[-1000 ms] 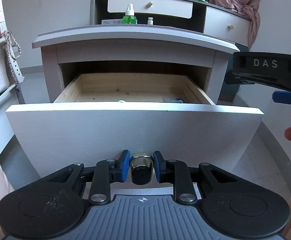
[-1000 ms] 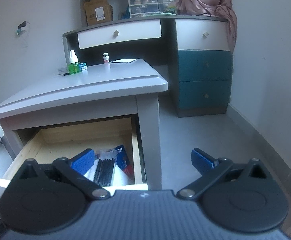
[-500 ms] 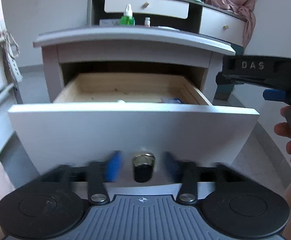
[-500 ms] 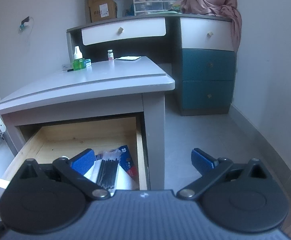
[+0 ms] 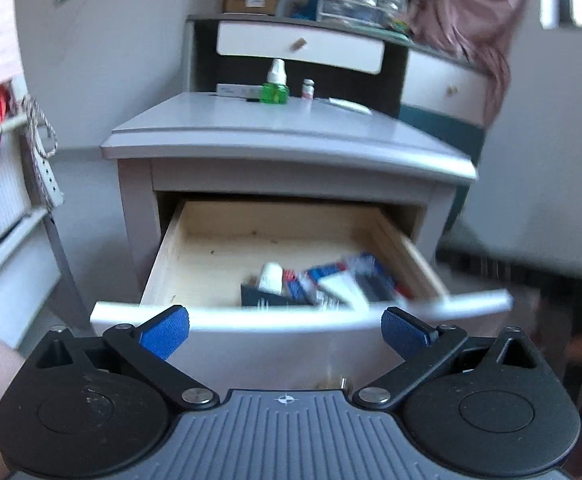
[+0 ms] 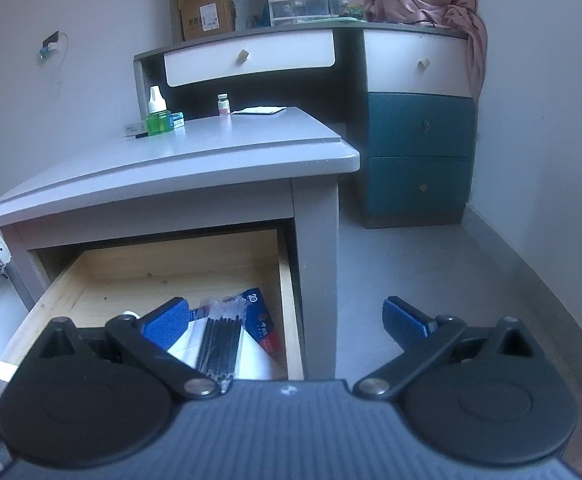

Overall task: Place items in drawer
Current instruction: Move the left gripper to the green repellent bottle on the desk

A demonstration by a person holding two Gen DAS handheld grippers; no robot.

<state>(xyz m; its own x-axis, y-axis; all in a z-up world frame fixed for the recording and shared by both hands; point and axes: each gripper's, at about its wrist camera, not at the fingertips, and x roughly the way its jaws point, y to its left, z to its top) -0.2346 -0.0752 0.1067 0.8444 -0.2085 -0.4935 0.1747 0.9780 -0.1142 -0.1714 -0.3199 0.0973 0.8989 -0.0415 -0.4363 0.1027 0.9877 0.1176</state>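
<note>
Below the left gripper [image 5: 285,330], whose jaws have let go of the knob and spread wide like the right gripper's [image 6: 287,322], the drawer [image 5: 291,314] stands open for the green bottle [image 5: 275,90] beyond.

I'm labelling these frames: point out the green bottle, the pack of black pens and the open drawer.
green bottle [image 6: 159,122], right wrist view, on its green body.
pack of black pens [image 6: 221,338], right wrist view, mid-length of the pens.
open drawer [image 5: 227,248], left wrist view, on its bare wooden floor.
</note>
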